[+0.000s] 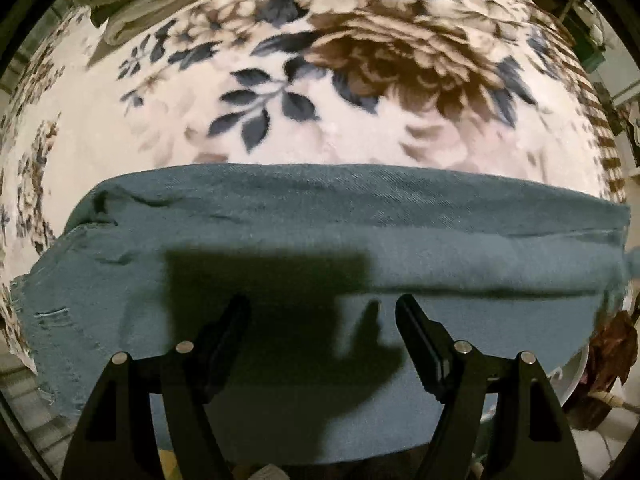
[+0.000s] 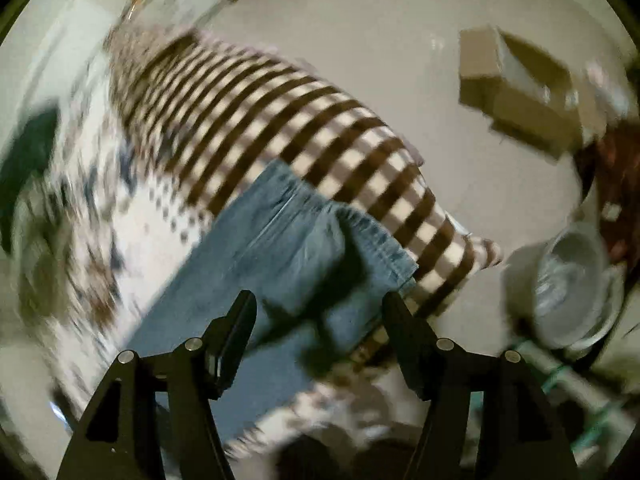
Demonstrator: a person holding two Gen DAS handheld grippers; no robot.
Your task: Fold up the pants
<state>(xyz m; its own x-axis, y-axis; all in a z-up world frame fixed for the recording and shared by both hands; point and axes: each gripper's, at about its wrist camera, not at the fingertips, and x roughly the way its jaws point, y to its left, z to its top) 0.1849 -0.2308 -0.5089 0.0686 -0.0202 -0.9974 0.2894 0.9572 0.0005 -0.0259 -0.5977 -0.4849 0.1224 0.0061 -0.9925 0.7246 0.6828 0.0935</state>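
From the left wrist, the left gripper (image 1: 322,312) is hovering with its claw wide over the pants (image 1: 320,232), which are lying folded lengthwise across the floral blanket (image 1: 280,80).

From the right wrist, blurred, the right gripper (image 2: 319,308) is also standing wide above the hem end of the pants (image 2: 304,248). Right of the pants, a clear container (image 2: 576,284) and a cardboard box (image 2: 516,88) are sitting; their contents and any writing cannot be told.

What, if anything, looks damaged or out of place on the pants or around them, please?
The pants lie flat on the floral blanket, folded lengthwise. Their left end looks ragged, with a frayed edge and a small slit. Both grippers, left and right, are open and empty. Otherwise nothing stands out.
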